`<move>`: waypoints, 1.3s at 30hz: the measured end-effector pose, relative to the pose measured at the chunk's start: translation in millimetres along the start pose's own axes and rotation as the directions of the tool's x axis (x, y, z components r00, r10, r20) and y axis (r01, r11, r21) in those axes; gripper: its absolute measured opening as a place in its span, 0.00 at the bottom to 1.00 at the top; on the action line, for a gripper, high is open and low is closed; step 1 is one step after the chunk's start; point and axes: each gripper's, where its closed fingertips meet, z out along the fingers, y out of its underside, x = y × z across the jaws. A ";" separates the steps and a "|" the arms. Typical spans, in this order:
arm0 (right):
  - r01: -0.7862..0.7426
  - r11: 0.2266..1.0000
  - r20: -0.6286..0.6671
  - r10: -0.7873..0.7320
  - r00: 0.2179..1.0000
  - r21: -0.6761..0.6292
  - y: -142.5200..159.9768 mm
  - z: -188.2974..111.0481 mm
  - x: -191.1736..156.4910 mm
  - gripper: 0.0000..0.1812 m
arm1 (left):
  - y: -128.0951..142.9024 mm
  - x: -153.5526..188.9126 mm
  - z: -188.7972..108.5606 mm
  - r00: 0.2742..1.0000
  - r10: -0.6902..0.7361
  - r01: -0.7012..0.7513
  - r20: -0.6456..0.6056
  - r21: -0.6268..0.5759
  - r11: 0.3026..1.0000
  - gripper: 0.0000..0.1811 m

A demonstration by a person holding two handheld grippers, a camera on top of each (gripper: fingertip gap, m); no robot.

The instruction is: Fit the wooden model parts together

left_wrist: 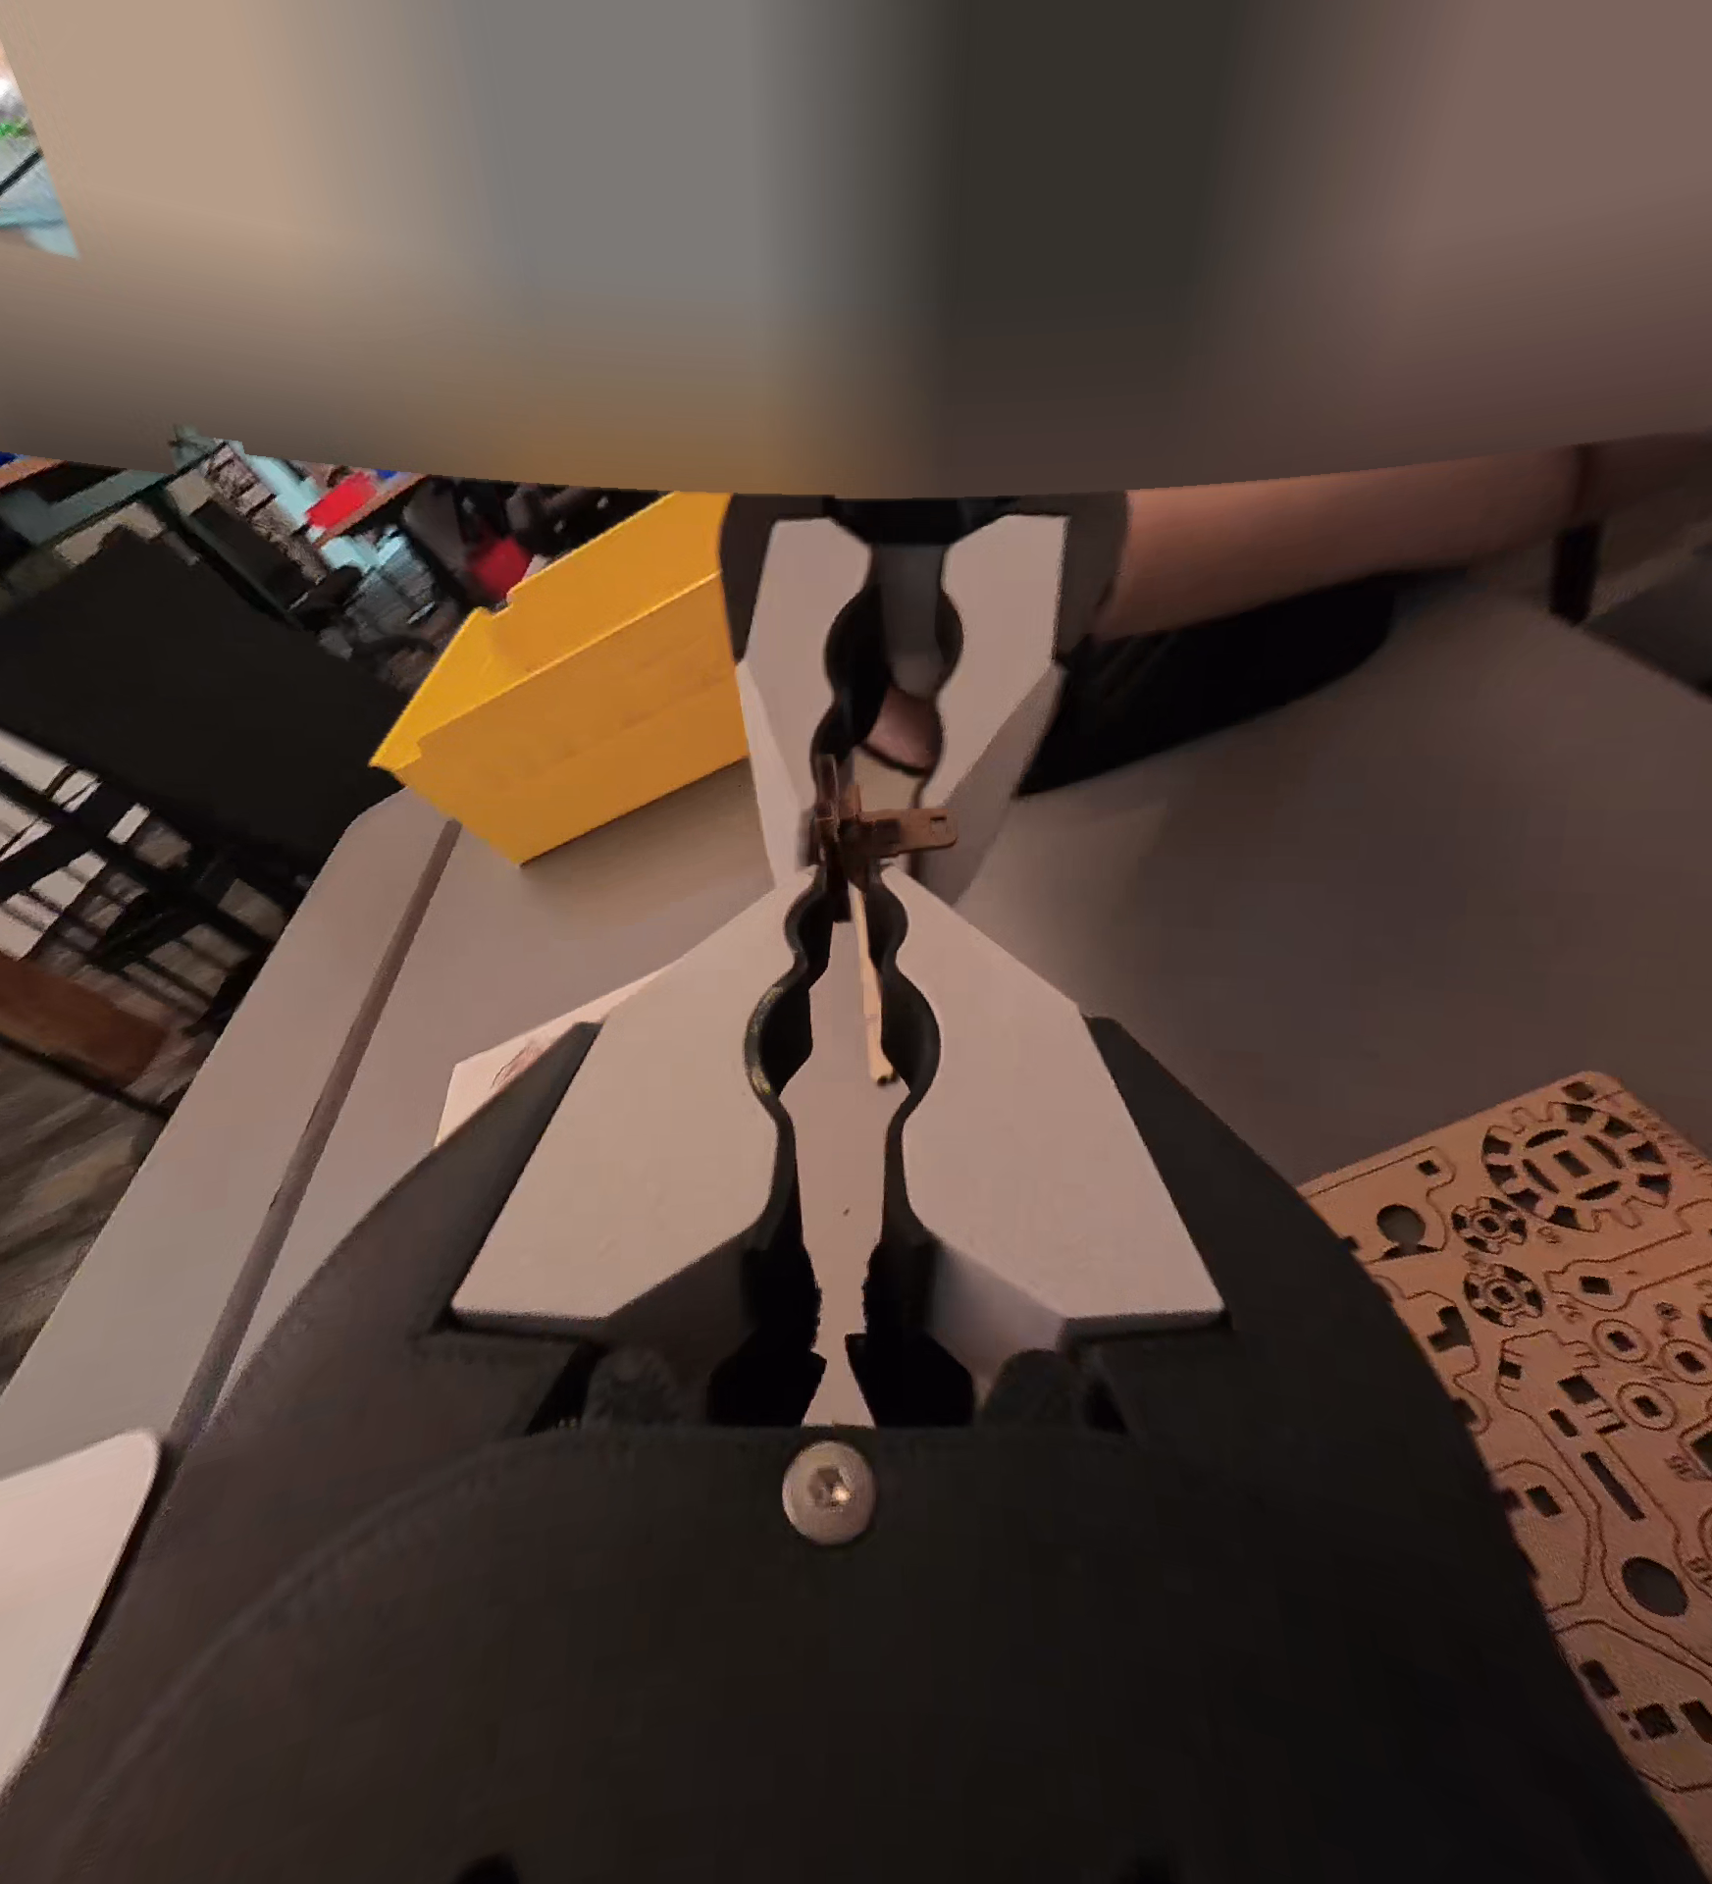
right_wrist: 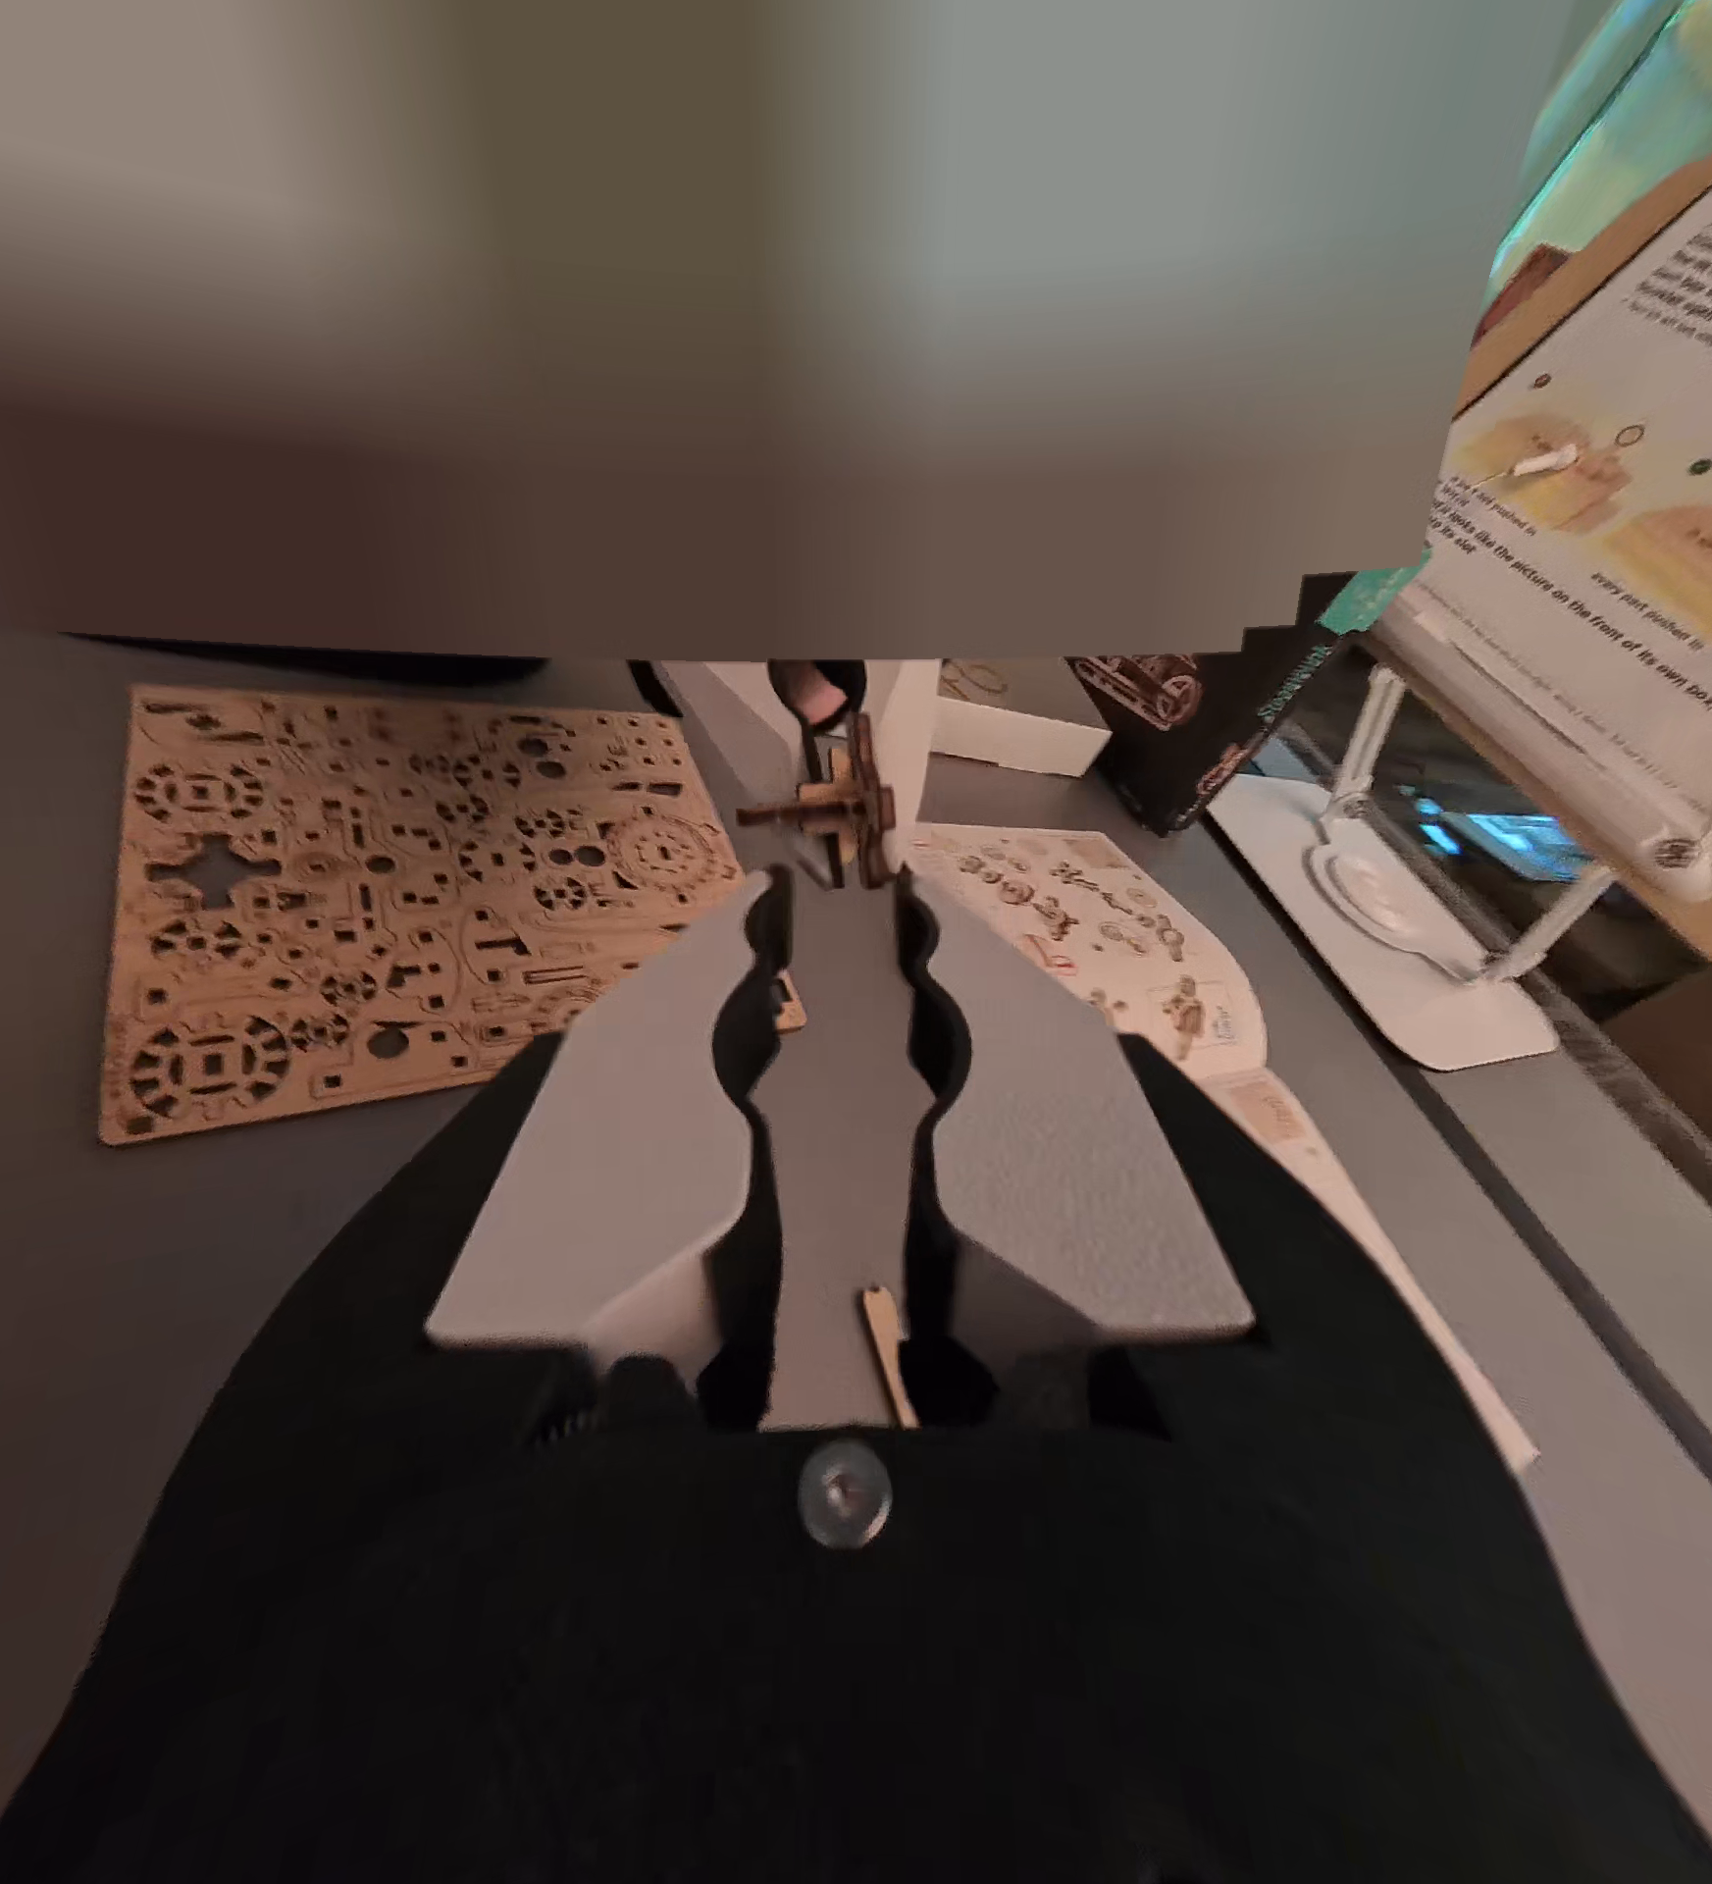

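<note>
A small brown wooden assembly (left_wrist: 877, 828) with a crossbar hangs above the grey table between the two grippers, which face each other. My left gripper (left_wrist: 849, 889) is shut on its near end. A thin pale stick (left_wrist: 870, 994) runs back from the assembly between my left fingers. In the right wrist view the assembly (right_wrist: 836, 816) sits just past my right gripper (right_wrist: 841, 885). Its jaws stand apart either side of the assembly, and the left tip is clear of the wood. The right gripper's fingers (left_wrist: 994, 714) show beyond the assembly in the left wrist view.
A laser-cut plywood parts sheet (right_wrist: 393, 887) lies flat on the table and also shows in the left wrist view (left_wrist: 1596, 1376). A loose wooden strip (right_wrist: 882, 1346) lies under my right gripper. An instruction booklet (right_wrist: 1086, 938), a dark box (right_wrist: 1178, 734), a white page stand (right_wrist: 1392, 918) and a yellow bin (left_wrist: 576, 693) are nearby. Both grippers' tips are close together, under 4 cm apart.
</note>
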 end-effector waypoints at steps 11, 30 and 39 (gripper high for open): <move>0.022 0.998 0.034 -0.020 0.999 -0.052 6.0 0.8 -6.4 0.08 | 4.0 8.7 0.5 0.996 -0.025 0.028 -0.082 0.033 0.999 0.02; -0.012 1.000 0.083 0.013 0.996 -0.014 -0.4 -7.3 -7.2 0.11 | 8.7 7.0 -0.3 0.998 0.032 -0.032 -0.055 0.008 0.999 0.02; 0.069 0.998 0.050 -0.069 0.996 0.001 -4.5 -7.3 -9.2 0.06 | 7.1 7.7 -1.2 0.996 0.073 -0.073 -0.044 0.015 0.997 0.02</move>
